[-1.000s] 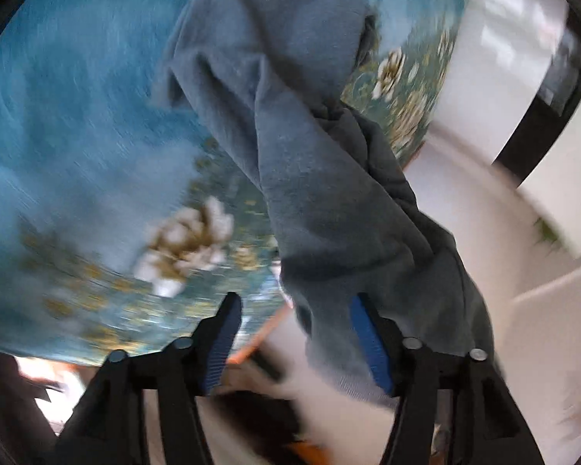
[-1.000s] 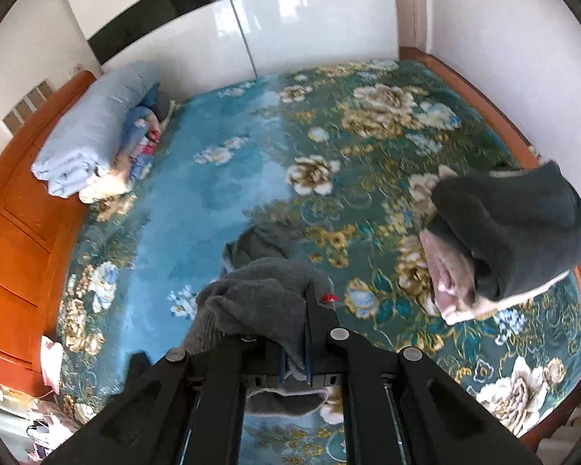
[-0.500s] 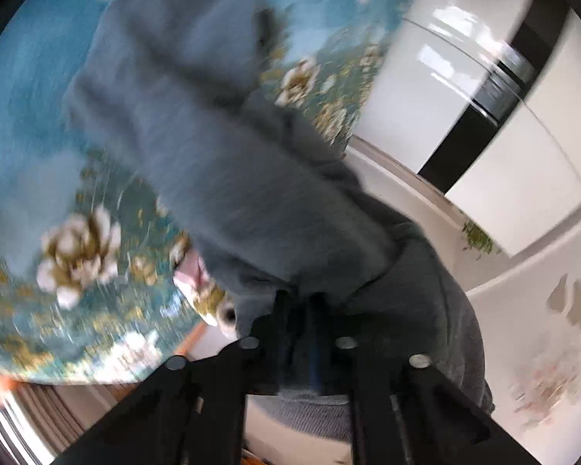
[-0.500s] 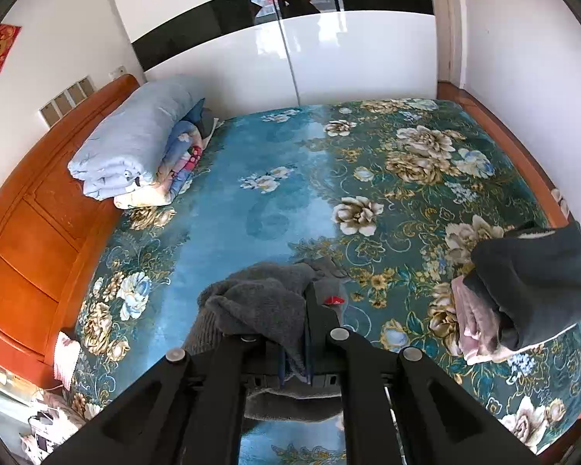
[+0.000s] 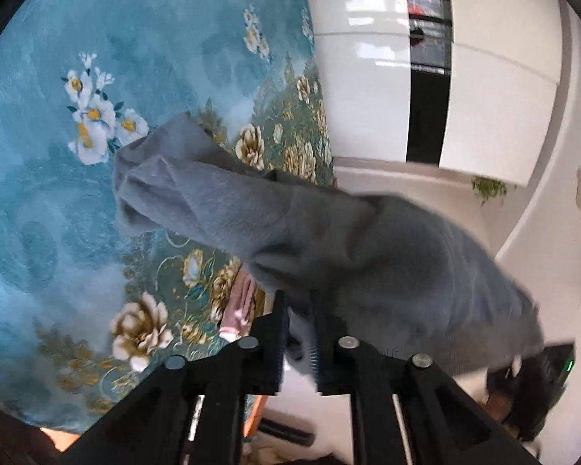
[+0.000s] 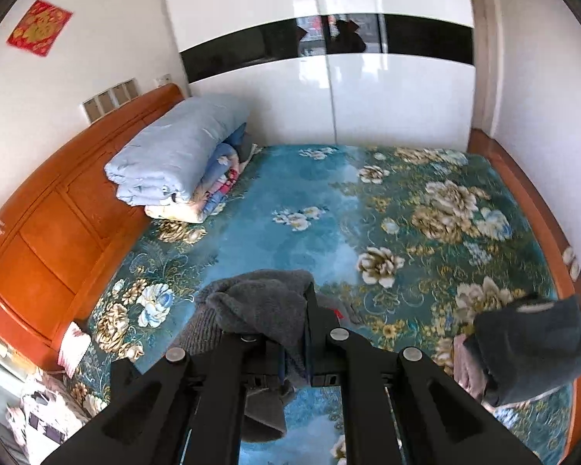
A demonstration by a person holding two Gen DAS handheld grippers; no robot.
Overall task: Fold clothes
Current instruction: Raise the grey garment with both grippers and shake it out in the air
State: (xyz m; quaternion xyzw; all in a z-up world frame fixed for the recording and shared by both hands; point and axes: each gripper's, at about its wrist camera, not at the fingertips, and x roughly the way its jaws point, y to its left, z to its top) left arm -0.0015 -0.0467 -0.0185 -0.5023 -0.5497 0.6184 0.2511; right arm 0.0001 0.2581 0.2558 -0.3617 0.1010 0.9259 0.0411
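A grey knitted garment (image 5: 329, 232) hangs in the air between my two grippers, above a bed with a blue floral cover (image 6: 329, 209). My left gripper (image 5: 298, 333) is shut on one part of the garment, which drapes over its fingers and off to the right. My right gripper (image 6: 294, 352) is shut on another bunched part of the garment (image 6: 259, 310), which hangs down below the fingers. A stack of folded clothes, dark grey on pink (image 6: 523, 352), lies at the bed's near right edge.
Folded light-blue quilts and pillows (image 6: 182, 159) lie against the orange wooden headboard (image 6: 50, 232) at the left. A white glossy wardrobe (image 6: 368, 89) stands past the bed's far end. The wooden bed frame (image 6: 523, 178) runs along the right wall.
My left gripper has shut on the garment; it was open a second ago. Both grippers have risen and tilted up, lifting the garment higher above the bed.
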